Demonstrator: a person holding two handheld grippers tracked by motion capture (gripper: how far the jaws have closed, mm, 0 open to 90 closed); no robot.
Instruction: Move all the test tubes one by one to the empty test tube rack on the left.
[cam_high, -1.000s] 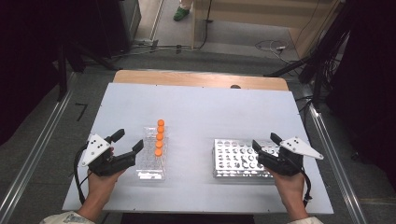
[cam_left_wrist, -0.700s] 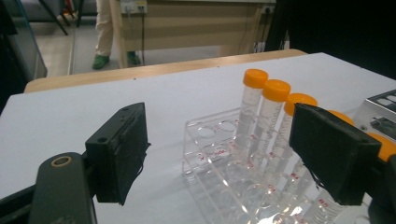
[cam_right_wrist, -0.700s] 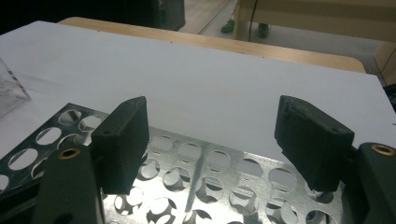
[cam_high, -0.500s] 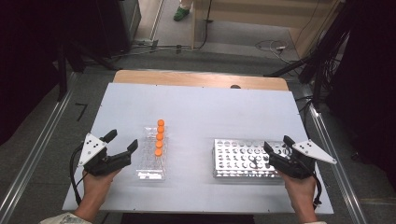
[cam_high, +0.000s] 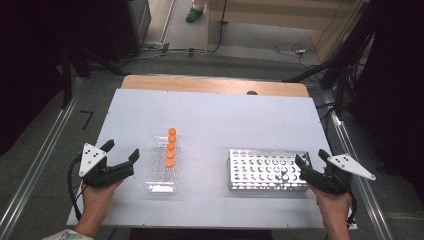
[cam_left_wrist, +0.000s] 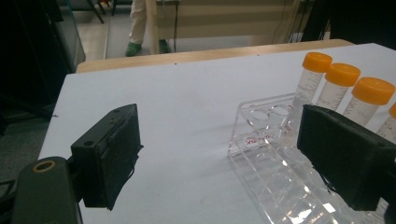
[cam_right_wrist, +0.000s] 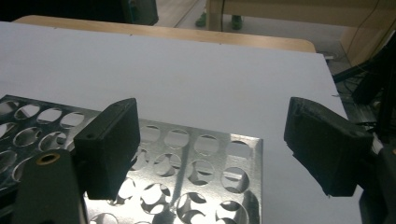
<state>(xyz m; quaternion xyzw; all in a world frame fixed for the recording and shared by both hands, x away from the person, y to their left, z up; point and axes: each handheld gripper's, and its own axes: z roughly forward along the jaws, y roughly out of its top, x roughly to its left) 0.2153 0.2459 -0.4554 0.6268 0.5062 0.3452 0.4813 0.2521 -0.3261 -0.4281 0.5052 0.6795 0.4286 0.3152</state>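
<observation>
- While both hands are resting at the near edge of the white table (cam_high: 220, 115), the left gripper (cam_high: 121, 154) is sitting with its jaws spread wide and holding nothing, just to the left of the clear plastic rack (cam_high: 163, 170).
- Seen along the left gripper (cam_left_wrist: 219, 158) in its own view, 1 black jaw is standing over bare table and the other is overlapping the near end of the clear plastic rack (cam_left_wrist: 275, 154), apart from the tubes.
- 5 orange-capped tubes (cam_high: 171, 147) are standing upright in a single row in the far part of the clear plastic rack; its near holes are sitting empty.
- The right gripper (cam_high: 311, 161) is being held well to the right of the clear plastic rack, jaws likewise spread and gripping nothing, at the right end of the metal rack (cam_high: 265, 170).
- In the right gripper view, the right gripper (cam_right_wrist: 215, 154) is straddling the corner of the metal rack (cam_right_wrist: 196, 158), 1 jaw above its round holes, the other out over the table.
- The metal rack is lying flat, well to the right of the clear plastic rack, its visible holes all empty.
</observation>
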